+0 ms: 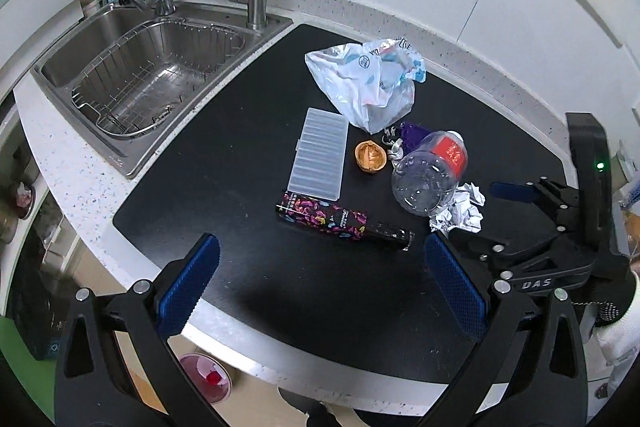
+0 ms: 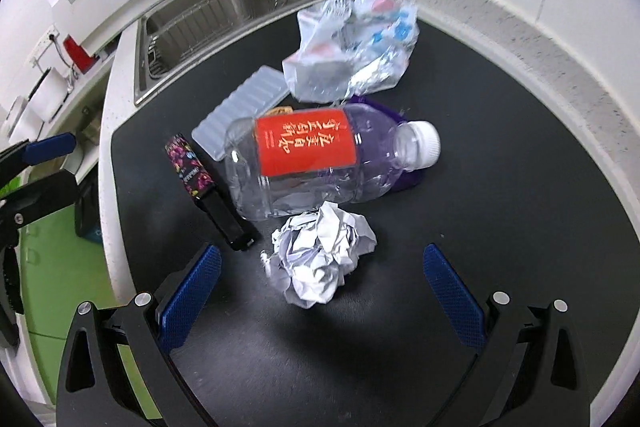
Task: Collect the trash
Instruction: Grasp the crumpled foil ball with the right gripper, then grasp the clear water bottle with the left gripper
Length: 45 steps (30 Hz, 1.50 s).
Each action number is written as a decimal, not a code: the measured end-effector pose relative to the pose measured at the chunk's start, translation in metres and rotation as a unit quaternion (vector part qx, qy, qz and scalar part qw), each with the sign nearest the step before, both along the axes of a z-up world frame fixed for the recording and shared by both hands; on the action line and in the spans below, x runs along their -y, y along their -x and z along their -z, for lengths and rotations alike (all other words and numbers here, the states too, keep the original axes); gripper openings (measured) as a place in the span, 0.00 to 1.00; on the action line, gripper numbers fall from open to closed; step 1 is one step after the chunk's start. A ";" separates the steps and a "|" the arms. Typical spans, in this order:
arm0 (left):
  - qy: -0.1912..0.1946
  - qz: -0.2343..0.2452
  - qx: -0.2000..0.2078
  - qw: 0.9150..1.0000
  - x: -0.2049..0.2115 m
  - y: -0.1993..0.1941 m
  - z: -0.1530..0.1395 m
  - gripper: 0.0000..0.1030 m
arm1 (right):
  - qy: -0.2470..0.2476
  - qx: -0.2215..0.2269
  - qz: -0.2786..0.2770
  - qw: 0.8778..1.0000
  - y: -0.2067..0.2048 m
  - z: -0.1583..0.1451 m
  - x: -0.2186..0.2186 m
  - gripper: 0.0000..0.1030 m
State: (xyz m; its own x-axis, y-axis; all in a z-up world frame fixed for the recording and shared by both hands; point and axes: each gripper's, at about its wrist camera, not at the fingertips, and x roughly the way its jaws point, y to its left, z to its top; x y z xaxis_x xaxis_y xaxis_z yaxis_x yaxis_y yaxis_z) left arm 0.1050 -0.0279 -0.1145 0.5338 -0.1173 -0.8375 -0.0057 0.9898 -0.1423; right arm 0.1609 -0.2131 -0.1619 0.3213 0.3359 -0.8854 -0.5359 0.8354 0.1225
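One bottle (image 2: 320, 159), one paper ball (image 2: 320, 255), one plastic bag (image 2: 348, 51), one nutshell (image 1: 371, 157).

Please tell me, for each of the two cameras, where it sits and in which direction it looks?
Left wrist: on the left claw, above the counter's near edge, facing the sink; own open fingers and the right claw show.
Right wrist: on the right claw, low over the crumpled paper; own open fingers show, left claw at the edge.
Shared: paper, bottle, plastic bag.

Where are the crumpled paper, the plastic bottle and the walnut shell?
crumpled paper (image 2: 322, 253), right wrist view, middle of the wad.
plastic bottle (image 2: 306, 147), right wrist view, on its red label.
walnut shell (image 1: 371, 155), left wrist view, hollow inside of the half shell.
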 end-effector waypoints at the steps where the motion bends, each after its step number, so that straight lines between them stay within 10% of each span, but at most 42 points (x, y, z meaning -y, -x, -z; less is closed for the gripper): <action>1: 0.000 0.000 -0.001 1.000 0.001 -0.001 0.000 0.97 | 0.001 -0.005 -0.002 1.000 -0.002 0.003 -0.001 0.94; 3: 0.002 0.000 -0.002 1.000 0.003 -0.004 0.001 0.97 | -0.003 -0.012 -0.006 1.000 -0.004 0.008 -0.001 0.93; 6: 0.003 0.001 -0.003 1.000 0.005 -0.007 0.001 0.97 | 0.002 -0.027 -0.014 1.000 -0.007 0.014 -0.003 0.58; 11: 0.009 0.006 -0.002 1.000 0.011 -0.015 0.001 0.97 | -0.006 -0.023 -0.023 0.999 -0.006 0.009 0.000 0.42; 45: -0.023 0.132 -0.040 0.990 0.107 -0.092 0.061 0.97 | -0.035 0.010 0.060 0.998 -0.026 -0.042 0.098 0.40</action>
State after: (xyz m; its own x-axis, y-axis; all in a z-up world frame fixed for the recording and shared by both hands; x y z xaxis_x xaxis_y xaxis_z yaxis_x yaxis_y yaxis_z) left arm 0.1966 -0.1347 -0.1757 0.4213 -0.2040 -0.8837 0.2450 0.9637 -0.1057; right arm 0.1867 -0.3116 -0.1202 0.3801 0.3554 -0.8540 -0.4362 0.8830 0.1733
